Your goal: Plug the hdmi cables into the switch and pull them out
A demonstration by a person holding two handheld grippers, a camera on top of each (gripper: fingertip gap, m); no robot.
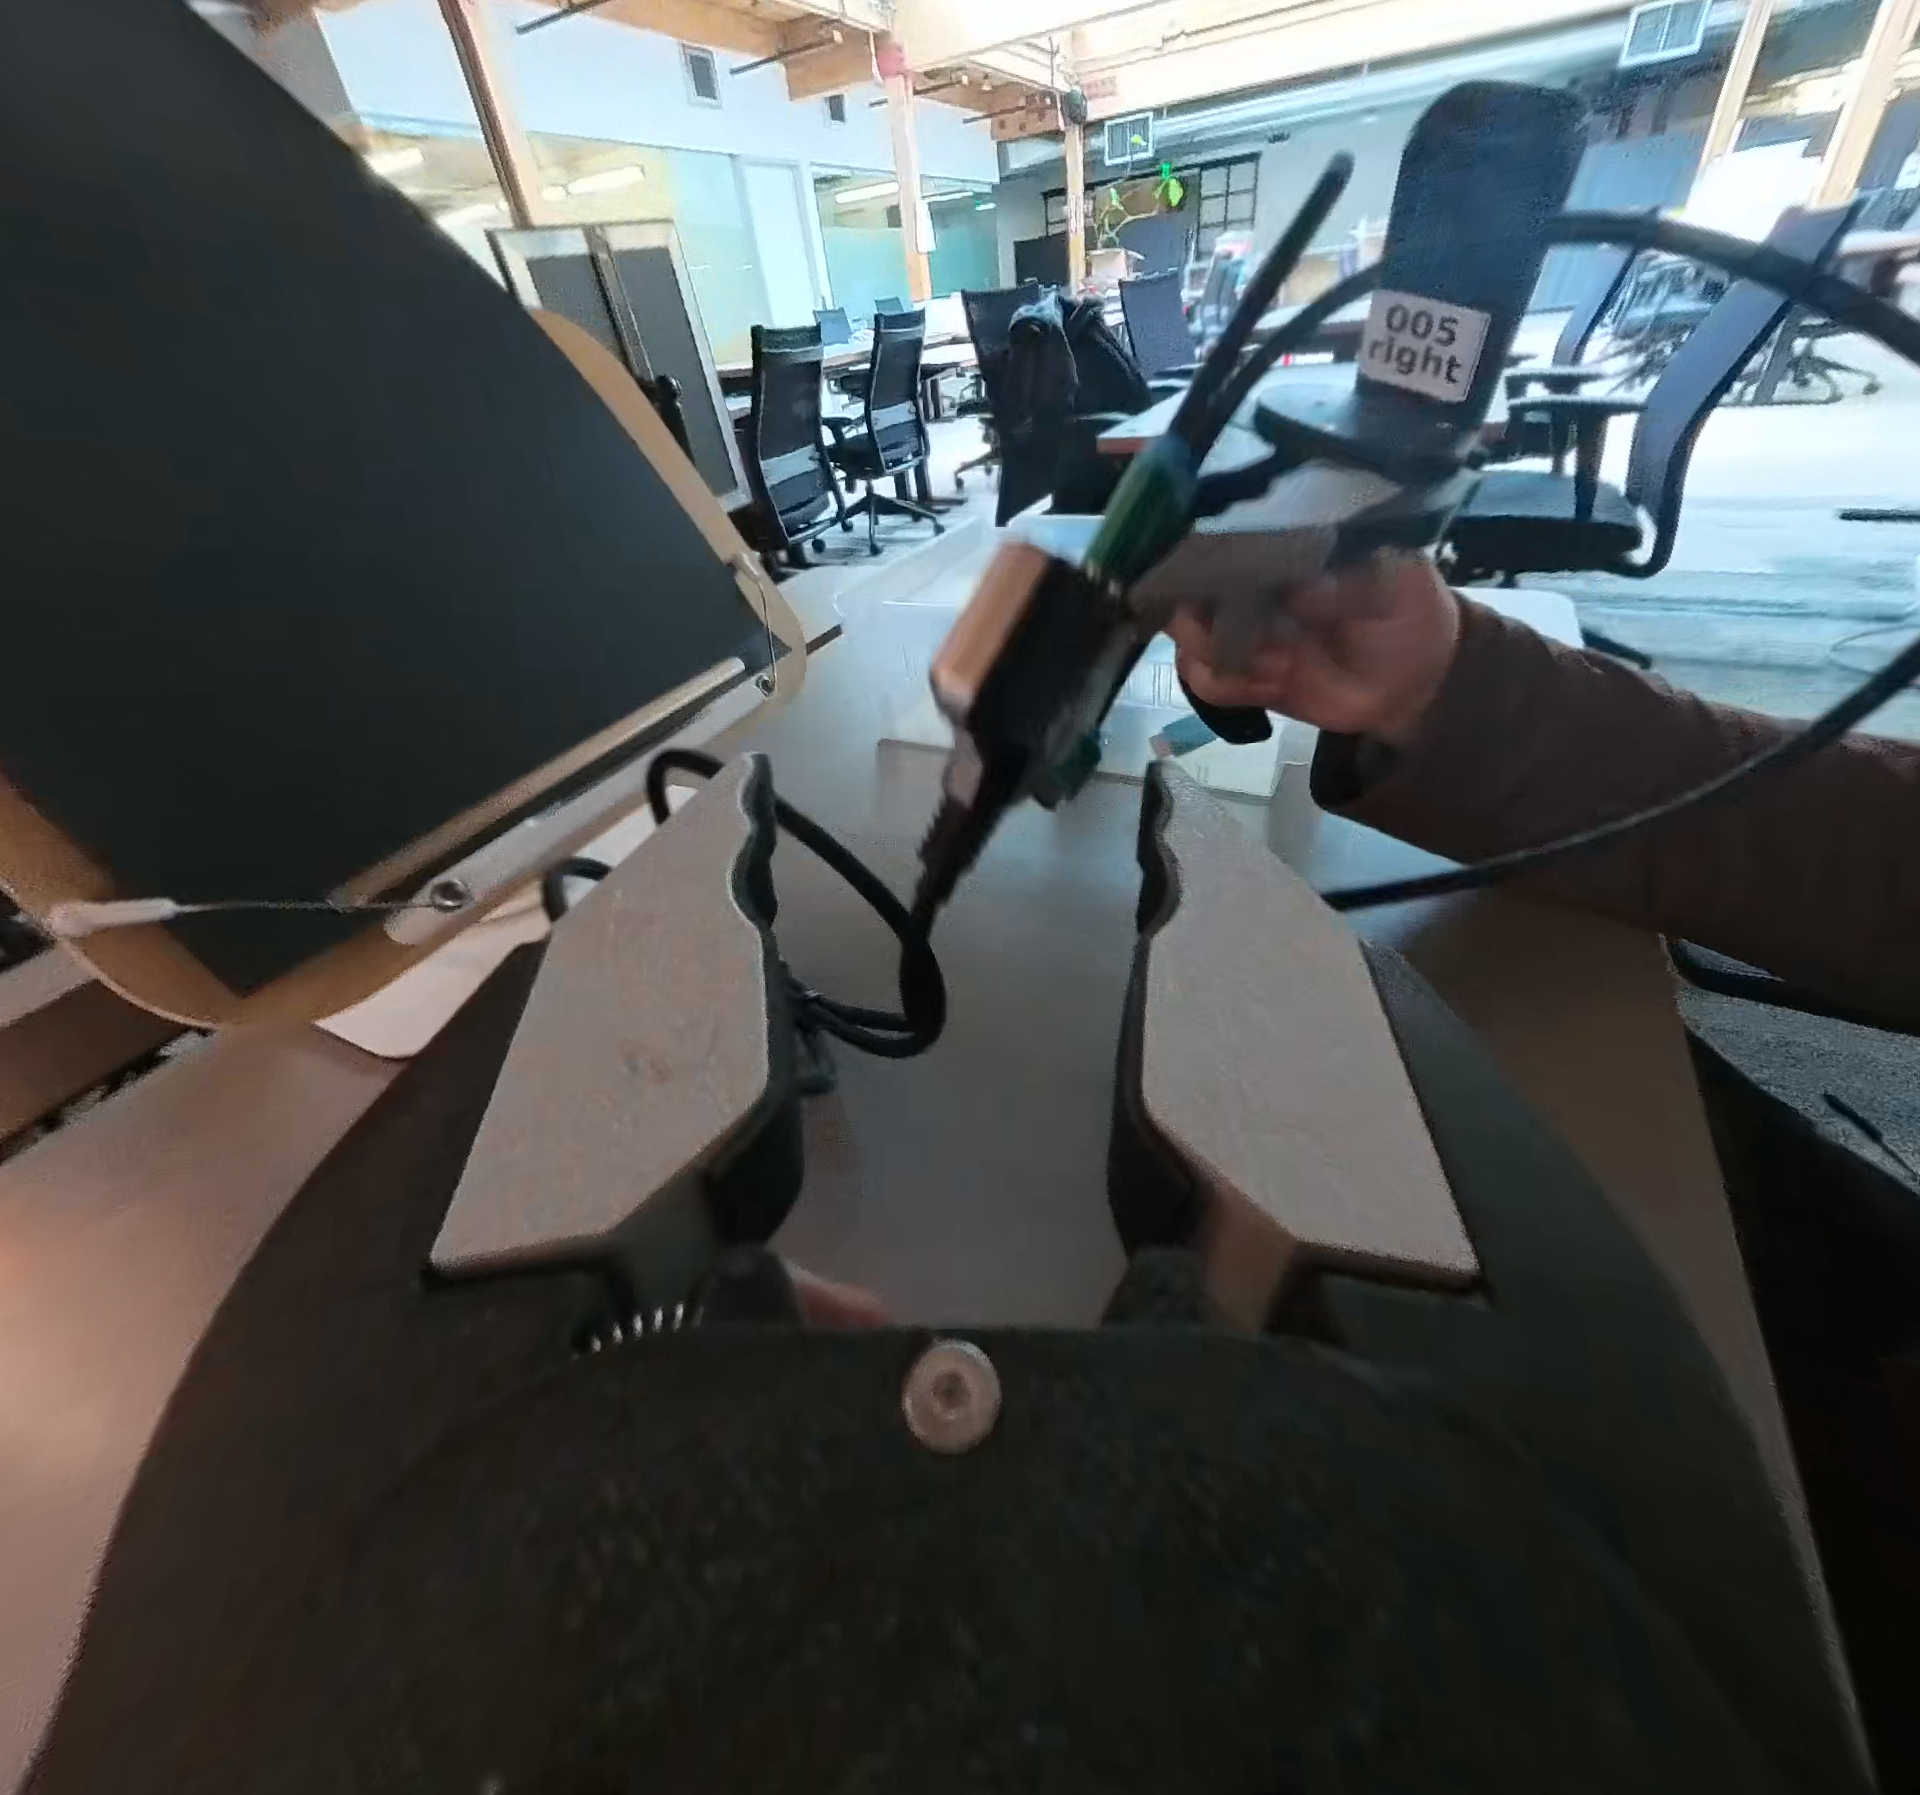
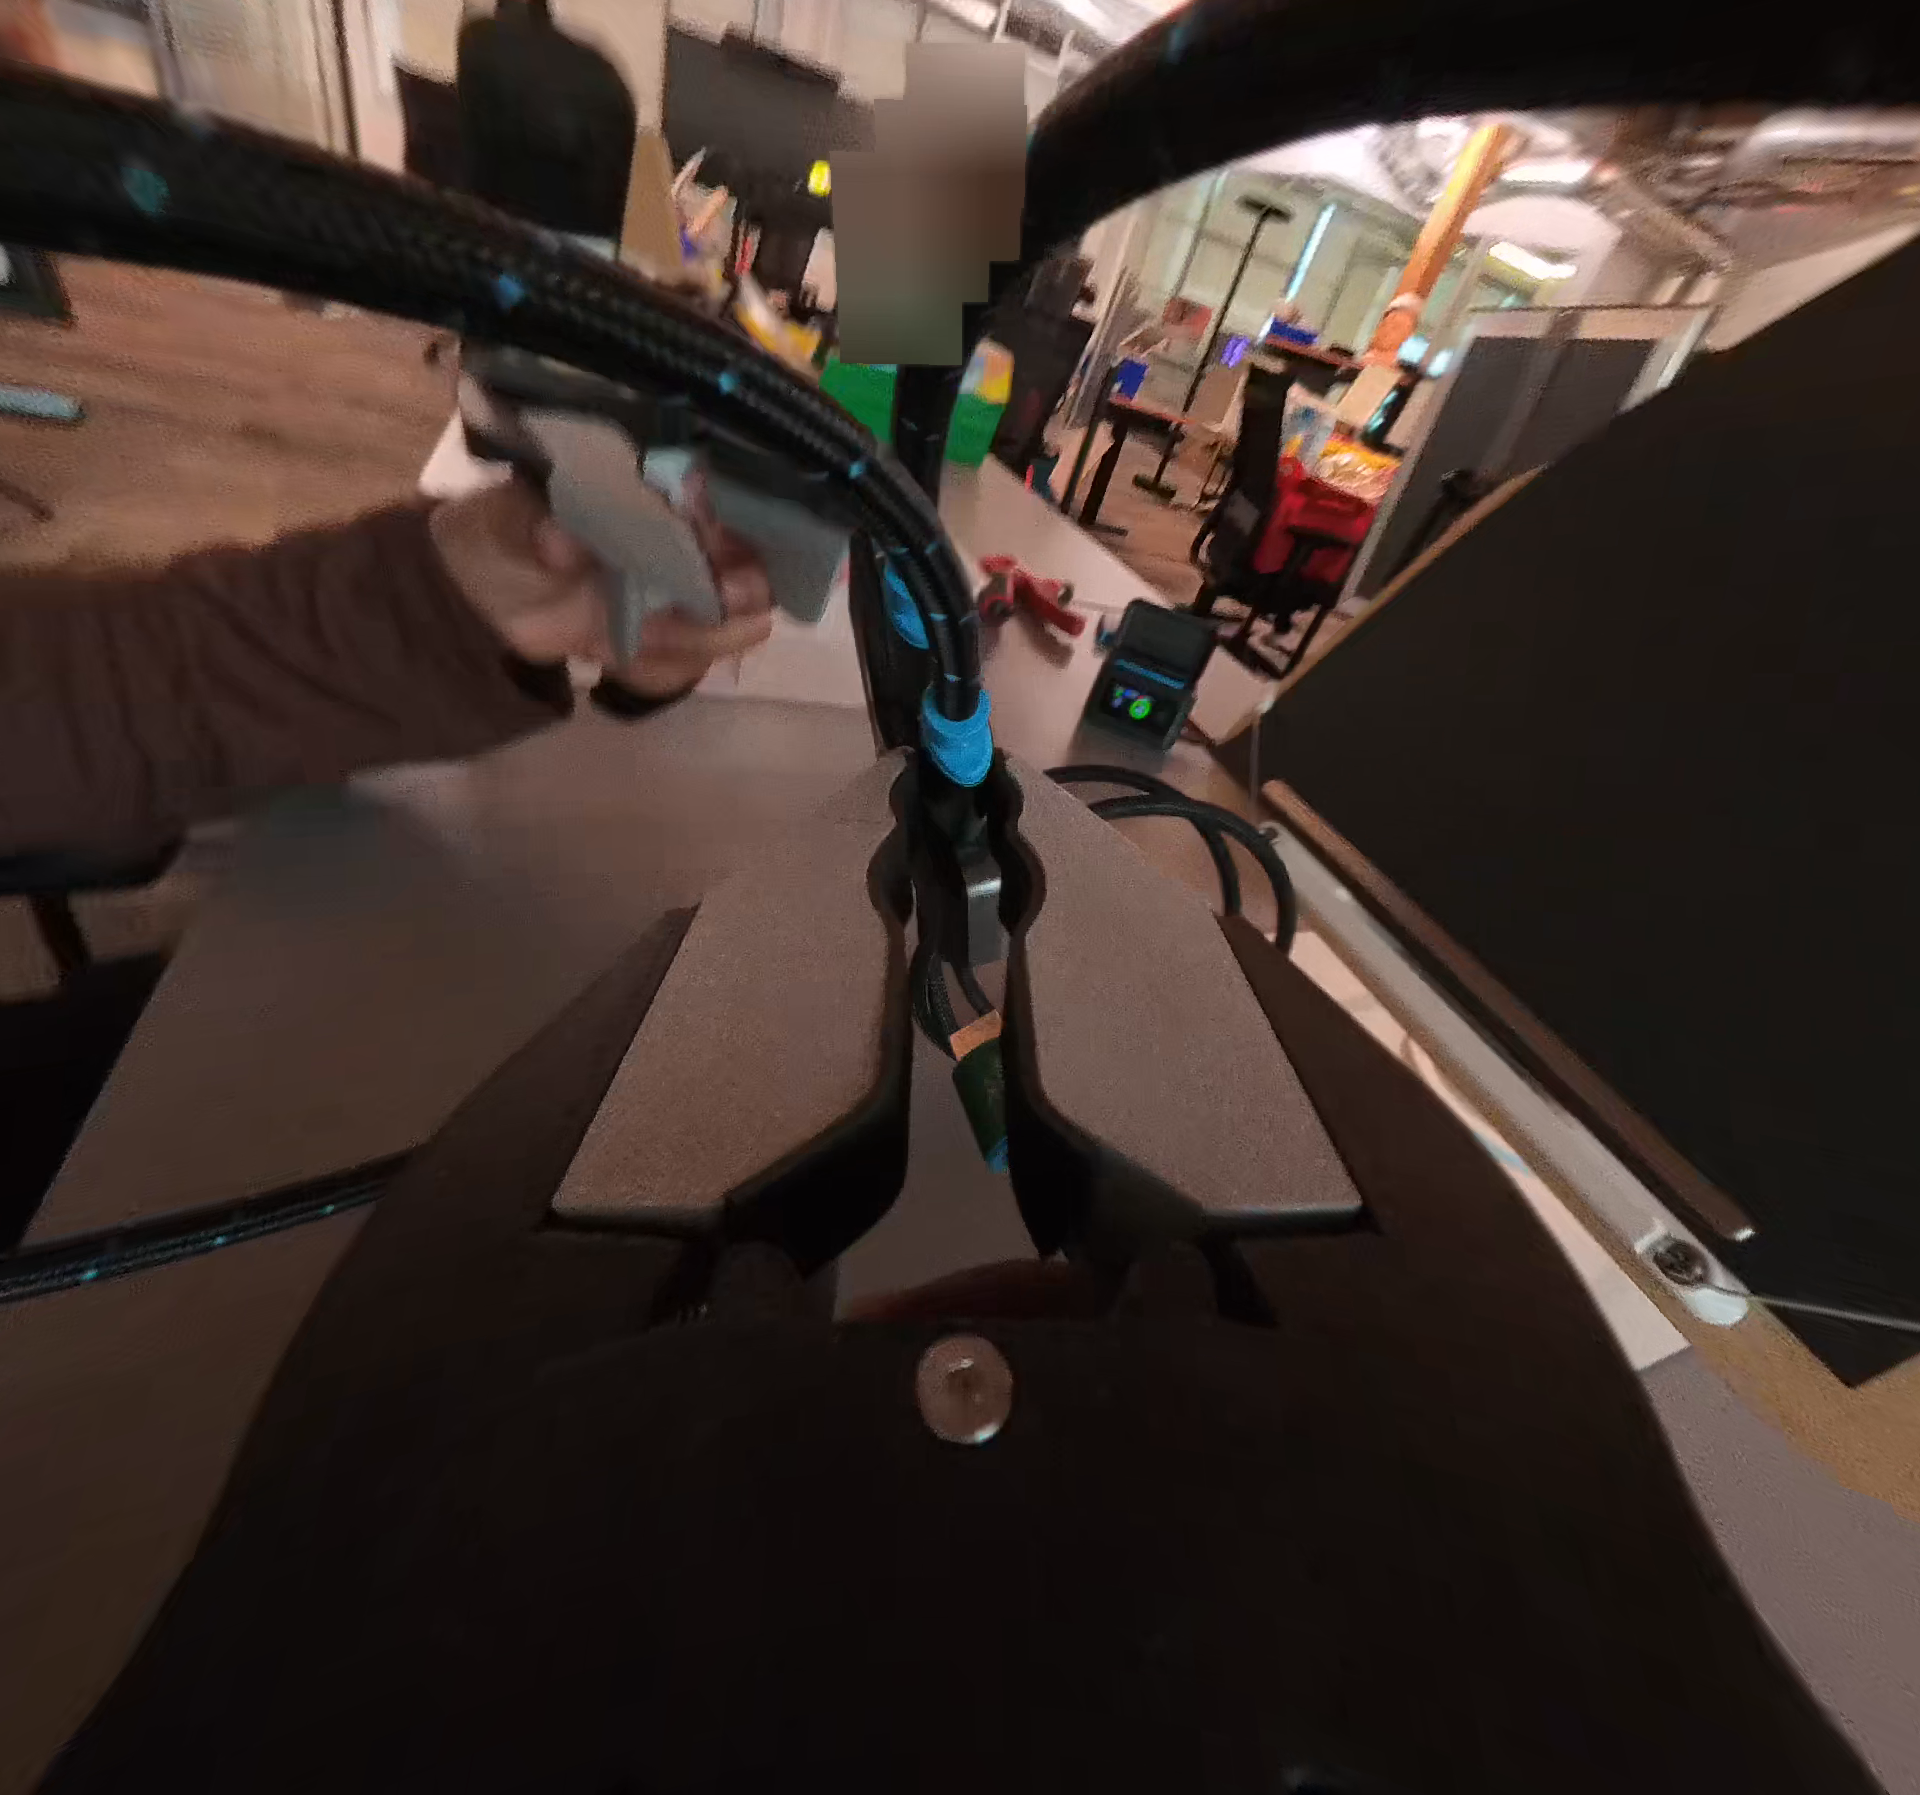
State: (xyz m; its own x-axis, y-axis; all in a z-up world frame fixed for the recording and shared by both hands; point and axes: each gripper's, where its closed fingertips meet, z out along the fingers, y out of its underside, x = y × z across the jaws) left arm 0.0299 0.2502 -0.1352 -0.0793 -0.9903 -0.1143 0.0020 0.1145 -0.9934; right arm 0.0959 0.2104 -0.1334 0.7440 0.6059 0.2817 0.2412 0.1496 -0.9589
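**Right claw clamped on the switch and a plug, left claw spread wide**

While the left gripper (image 1: 956, 810) stands released, its two grey fingers (image 1: 665, 966) far apart with only bare table top (image 1: 997, 1070) between the pads, the right gripper (image 2: 956, 852) is clenched on hardware. In the right wrist view the black pads pinch a dark plug body with a blue collar (image 2: 954, 737) at twelve o'clock from the fingertips, and a small grey metal block (image 2: 982, 898) sits between the pads just below it. A braided black HDMI cable with blue flecks (image 2: 416, 259) arcs away from that collar toward ten o'clock. Lower in the jaw channel, at six o'clock from the pinch, a green-sleeved plug (image 2: 982, 1080) and thin dark leads hang.

From the left wrist view, the right gripper appears at one o'clock, held in a hand (image 1: 1340, 644) with a brown sleeve. From its closed tip hangs the switch (image 1: 1039, 675), a black box with a copper-coloured end face, tilted, off the table. A green-sleeved connector (image 1: 1132, 509) enters its upper end, and a ribbed black strain relief (image 1: 945, 841) leaves its lower end, hanging in the gap of the left gripper without touching either pad. That lead loops on the table at seven o'clock from the switch (image 1: 904, 997).

A dark panel with a wooden edge (image 1: 312, 498) fills nine o'clock. On the table in the right wrist view, a small device with a lit screen (image 2: 1143, 685) sits at one o'clock, and a coil of black cable (image 2: 1226, 841) at three o'clock.
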